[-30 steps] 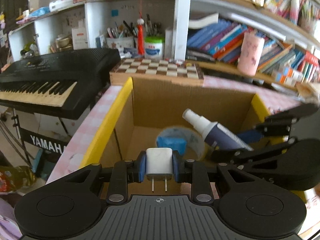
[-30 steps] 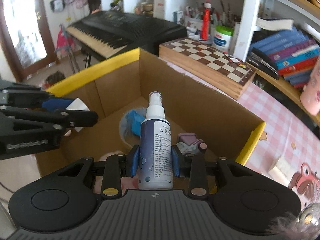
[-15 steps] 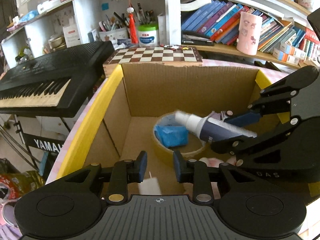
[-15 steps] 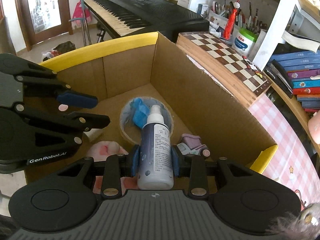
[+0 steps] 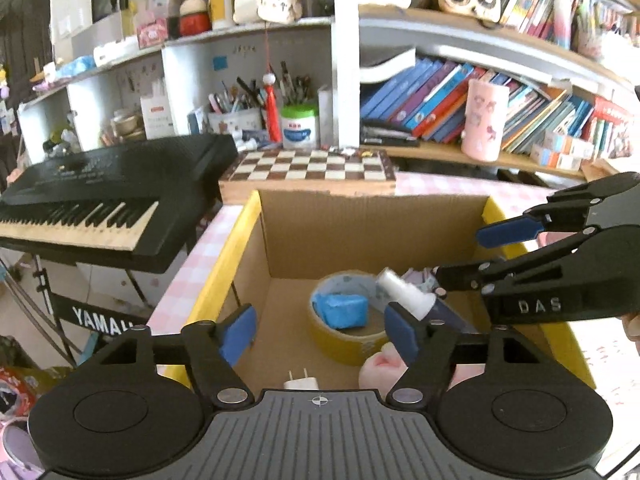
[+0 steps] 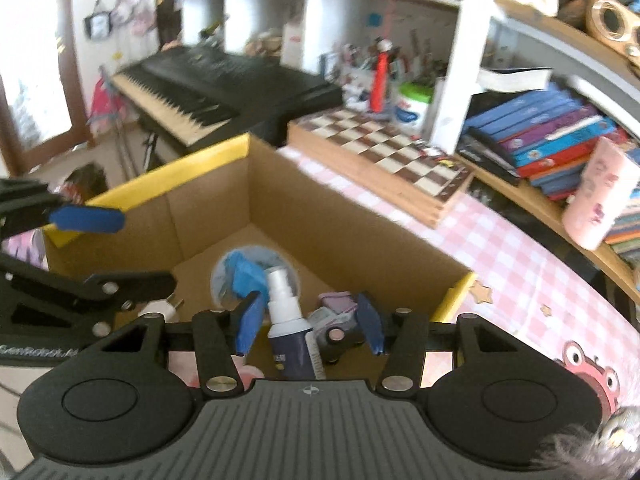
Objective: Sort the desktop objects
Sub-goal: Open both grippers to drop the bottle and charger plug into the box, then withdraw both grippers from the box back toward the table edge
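Both grippers over the cardboard box [image 5: 360, 232], pointing down into it. Left gripper [image 5: 318, 334]: jaws apart and opening, nothing btwn them; the white plug charger [image 5: 301, 382] lies on the box floor just under it, prongs facing the far wall. Right gripper [image 6: 308, 322]: jaws opening, pads clear of the spray bottle [image 6: 290, 332], which sits btwn them, nozzle tipped toward the tape roll [image 5: 346, 330]. The bottle looks blurred in the left view, so prob. dropping or sliding, can't tell if settled. Also in the box: blue block [image 5: 340, 311] inside the tape roll, a pink soft item [image 5: 380, 368] and a purple/grey small thing [image 6: 336, 312] near the right corner.

Risks, as judged:
- the bottle may roll or bounce onto the tape roll or the pink item, since it's released tilted.
- a right finger could clip the bottle on pull-out if the jaws aren't wide enough yet.
- the grippers sit close over one box; lifting both at once could knock them together.
- the left fingers are near the yellow box edge [image 5: 224, 276]; a sideways exit could snag it.
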